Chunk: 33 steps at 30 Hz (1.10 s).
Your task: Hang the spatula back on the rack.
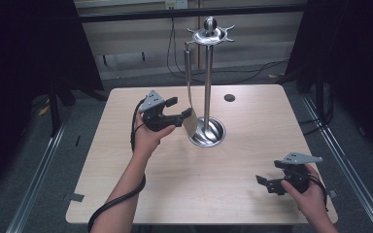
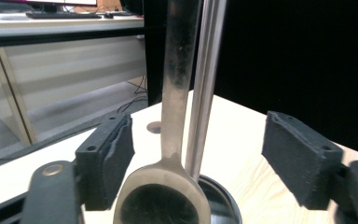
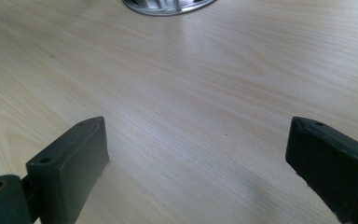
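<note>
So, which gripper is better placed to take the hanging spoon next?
Probably left: the left gripper is open, its jaws either side of the spoon hanging on the stand. The right gripper is open over bare table.

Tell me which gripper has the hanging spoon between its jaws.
The left gripper: its open jaws flank the spoon hanging from the stand. The right gripper is open over bare table, near the front right edge.

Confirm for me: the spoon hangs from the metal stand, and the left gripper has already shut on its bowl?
Not quite. The spoon does hang from the metal stand, but the left gripper is open: in the left gripper view its jaws stand wide apart on either side of the spoon's bowl, not touching it.
</note>
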{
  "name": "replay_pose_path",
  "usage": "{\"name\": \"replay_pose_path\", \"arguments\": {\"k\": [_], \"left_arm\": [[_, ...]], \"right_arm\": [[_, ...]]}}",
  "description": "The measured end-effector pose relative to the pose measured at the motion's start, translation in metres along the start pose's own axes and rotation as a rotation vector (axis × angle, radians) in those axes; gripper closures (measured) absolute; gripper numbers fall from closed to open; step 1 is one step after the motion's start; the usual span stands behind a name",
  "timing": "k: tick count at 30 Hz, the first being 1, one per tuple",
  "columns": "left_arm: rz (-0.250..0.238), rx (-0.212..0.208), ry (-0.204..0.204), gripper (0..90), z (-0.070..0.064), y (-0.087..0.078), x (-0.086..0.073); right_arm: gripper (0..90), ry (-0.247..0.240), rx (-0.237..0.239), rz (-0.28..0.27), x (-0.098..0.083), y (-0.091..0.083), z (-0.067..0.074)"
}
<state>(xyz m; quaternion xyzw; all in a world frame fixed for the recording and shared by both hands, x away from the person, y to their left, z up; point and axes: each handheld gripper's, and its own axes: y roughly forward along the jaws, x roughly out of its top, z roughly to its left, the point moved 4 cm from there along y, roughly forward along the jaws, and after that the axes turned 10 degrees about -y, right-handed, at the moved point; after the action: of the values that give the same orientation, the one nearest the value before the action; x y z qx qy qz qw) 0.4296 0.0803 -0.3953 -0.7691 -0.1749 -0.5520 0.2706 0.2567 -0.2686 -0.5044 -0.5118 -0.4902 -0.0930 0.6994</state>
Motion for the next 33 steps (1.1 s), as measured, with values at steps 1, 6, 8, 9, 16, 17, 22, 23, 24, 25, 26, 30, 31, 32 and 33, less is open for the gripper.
{"name": "replay_pose_path", "arguments": {"k": [1, 6, 8, 9, 16, 17, 22, 23, 24, 25, 26, 30, 31, 32, 33], "left_arm": [[0.006, 0.004, -0.002, 21.3, 0.001, -0.001, -0.001], [0.025, 0.037, 0.020, 15.3, 0.001, -0.010, -0.007], [0.019, 0.031, 0.028, 15.2, 0.001, -0.012, -0.009], [0.024, 0.034, 0.026, 14.6, 0.001, -0.013, -0.010], [0.010, 0.038, 0.009, 13.3, 0.005, -0.022, -0.021], [0.010, 0.038, 0.009, 13.3, 0.005, -0.022, -0.021], [0.014, 0.059, 0.005, 12.6, 0.008, -0.028, -0.026], [0.022, 0.059, 0.008, 12.6, 0.009, -0.029, -0.028], [0.024, 0.053, 0.017, 12.5, 0.011, -0.030, -0.029], [0.022, 0.059, 0.001, 12.4, 0.012, -0.031, -0.032], [0.022, 0.059, -0.003, 12.4, 0.013, -0.032, -0.033], [0.022, 0.068, -0.004, 12.1, 0.015, -0.036, -0.037], [0.022, 0.068, -0.004, 12.0, 0.015, -0.036, -0.037], [0.028, 0.074, -0.002, 12.0, 0.016, -0.037, -0.038], [0.023, 0.075, -0.013, 12.0, 0.016, -0.038, -0.039]], "right_arm": [[5.2, -0.003, 0.001, 0.004, 0.000, 0.000, 0.000], [5.2, -0.007, 0.000, 0.004, 0.000, 0.001, 0.001], [5.2, -0.009, 0.001, 0.004, 0.000, 0.001, 0.001], [5.2, -0.006, -0.001, 0.002, 0.001, 0.001, 0.001], [5.2, -0.013, 0.000, 0.003, 0.001, 0.003, 0.002], [5.2, -0.013, 0.000, 0.003, 0.001, 0.003, 0.002], [5.2, -0.008, 0.001, 0.008, 0.001, 0.003, 0.002], [5.2, -0.008, 0.001, 0.008, 0.001, 0.003, 0.002], [5.2, -0.008, 0.002, 0.008, 0.001, 0.003, 0.002], [5.2, -0.009, 0.002, 0.008, 0.001, 0.003, 0.002], [5.2, -0.009, 0.003, 0.008, 0.001, 0.003, 0.002], [5.2, -0.010, 0.006, 0.008, 0.001, 0.004, 0.003], [5.2, -0.010, 0.006, 0.008, 0.001, 0.004, 0.003], [5.2, -0.011, 0.005, 0.007, 0.001, 0.004, 0.002], [5.2, -0.011, 0.005, 0.007, 0.001, 0.004, 0.002]]}}
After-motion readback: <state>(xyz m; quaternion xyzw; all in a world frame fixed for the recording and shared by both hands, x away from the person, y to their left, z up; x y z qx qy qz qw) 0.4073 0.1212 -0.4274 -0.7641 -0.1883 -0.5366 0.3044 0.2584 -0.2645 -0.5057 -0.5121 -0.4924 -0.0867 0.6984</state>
